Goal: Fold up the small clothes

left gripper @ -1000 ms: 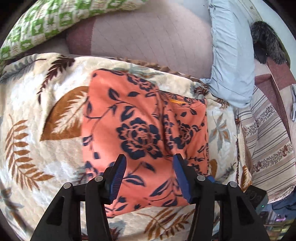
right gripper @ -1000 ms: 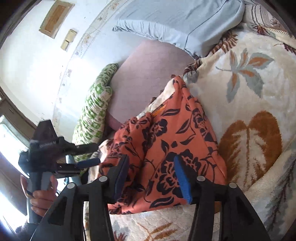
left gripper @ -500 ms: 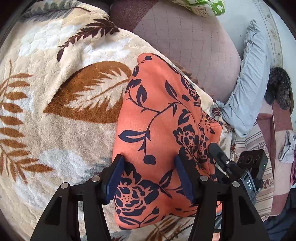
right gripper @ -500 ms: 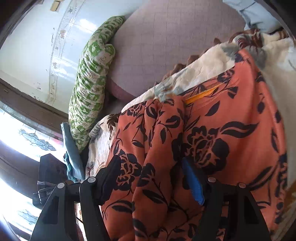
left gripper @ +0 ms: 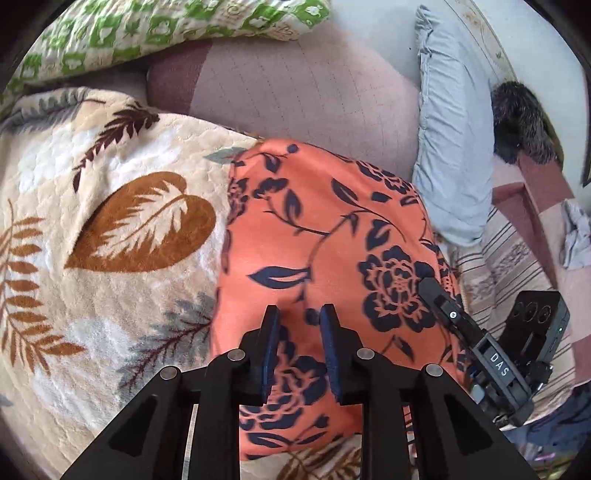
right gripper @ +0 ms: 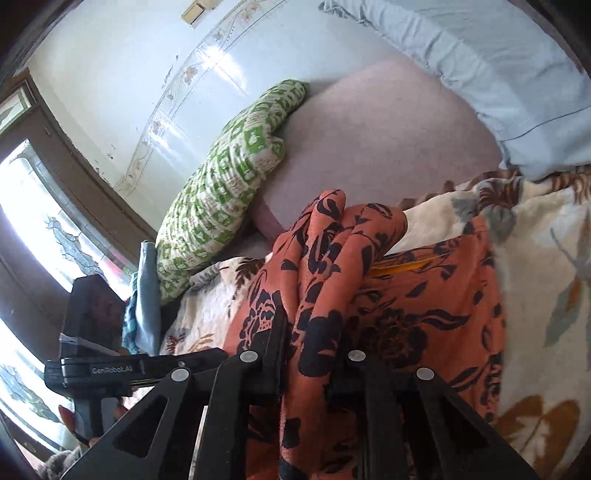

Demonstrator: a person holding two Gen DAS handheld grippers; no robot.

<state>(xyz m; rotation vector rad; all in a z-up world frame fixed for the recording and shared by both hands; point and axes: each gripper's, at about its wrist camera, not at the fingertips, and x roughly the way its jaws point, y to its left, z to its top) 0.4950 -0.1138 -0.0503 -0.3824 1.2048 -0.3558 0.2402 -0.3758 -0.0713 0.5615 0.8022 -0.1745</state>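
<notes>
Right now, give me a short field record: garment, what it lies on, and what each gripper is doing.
garment: orange floral cloth, partly folded
surface: leaf-print blanket
left gripper: narrowed over the cloth's near part; grip unclear
right gripper: shut on a raised fold of the cloth
nearby: green pillow, blue pillow

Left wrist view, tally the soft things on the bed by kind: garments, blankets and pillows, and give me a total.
Garments: 1, the orange floral garment
Blankets: 1, the leaf blanket
Pillows: 3, the green pillow, the mauve pillow and the blue pillow
Total: 5
</notes>
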